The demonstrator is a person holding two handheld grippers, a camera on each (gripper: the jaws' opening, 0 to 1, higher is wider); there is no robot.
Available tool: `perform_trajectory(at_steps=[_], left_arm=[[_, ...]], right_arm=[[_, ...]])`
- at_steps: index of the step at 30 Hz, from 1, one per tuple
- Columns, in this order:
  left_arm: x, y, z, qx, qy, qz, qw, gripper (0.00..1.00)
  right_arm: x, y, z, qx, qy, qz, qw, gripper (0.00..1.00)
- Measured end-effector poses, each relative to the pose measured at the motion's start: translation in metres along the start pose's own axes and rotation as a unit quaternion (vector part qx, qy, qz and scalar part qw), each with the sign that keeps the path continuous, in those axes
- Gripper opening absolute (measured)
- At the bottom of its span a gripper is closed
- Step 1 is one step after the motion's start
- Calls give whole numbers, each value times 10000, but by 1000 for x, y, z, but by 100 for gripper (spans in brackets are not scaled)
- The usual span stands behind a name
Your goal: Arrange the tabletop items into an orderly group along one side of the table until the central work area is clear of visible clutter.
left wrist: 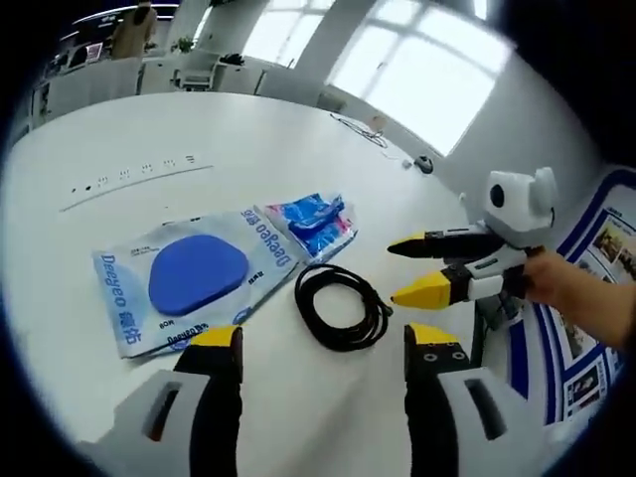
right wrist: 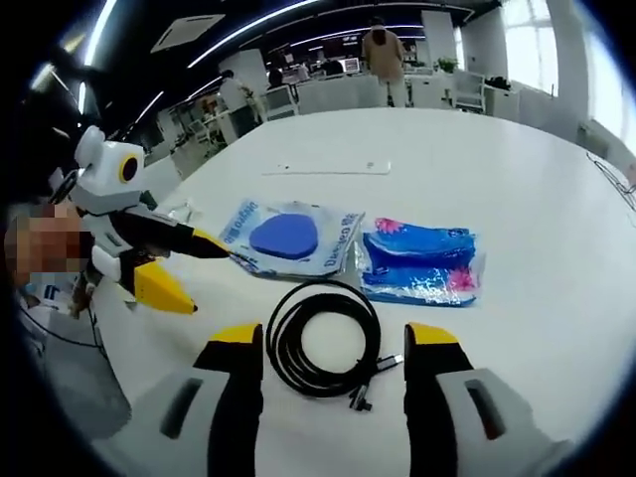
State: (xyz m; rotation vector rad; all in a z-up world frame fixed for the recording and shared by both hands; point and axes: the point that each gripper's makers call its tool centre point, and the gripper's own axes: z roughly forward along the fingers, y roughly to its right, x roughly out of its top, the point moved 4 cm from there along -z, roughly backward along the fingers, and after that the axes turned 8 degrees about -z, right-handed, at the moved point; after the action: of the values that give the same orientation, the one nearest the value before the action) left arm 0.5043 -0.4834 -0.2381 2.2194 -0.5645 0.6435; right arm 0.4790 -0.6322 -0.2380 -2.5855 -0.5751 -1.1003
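Mid-table clutter not yet cleared: coiled black cable point(right wrist: 323, 343), blue-pad packet point(right wrist: 291, 237) and blue wipes pack point(right wrist: 421, 260) lying close together on white table point(right wrist: 537, 179). Left claw point(left wrist: 323, 343) and right claw point(right wrist: 333, 343) spread, empty.

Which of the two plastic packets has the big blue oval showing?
The larger pale packet printed "Deeyeo"; the smaller packet beside it is bright blue with pink patches and no oval.
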Motion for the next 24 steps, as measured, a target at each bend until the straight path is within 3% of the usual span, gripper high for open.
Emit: perform_trajectory(at_steps=[15,24], left_arm=[[-1,-1,-41,-16,271,-11,9996,76],[-1,-9,-76,90,538,-37,9985,77]], right_arm=[[20,-20,-11,143,188,-224,9995,62],[35,-39,-14,241,318,-351,9986,63]])
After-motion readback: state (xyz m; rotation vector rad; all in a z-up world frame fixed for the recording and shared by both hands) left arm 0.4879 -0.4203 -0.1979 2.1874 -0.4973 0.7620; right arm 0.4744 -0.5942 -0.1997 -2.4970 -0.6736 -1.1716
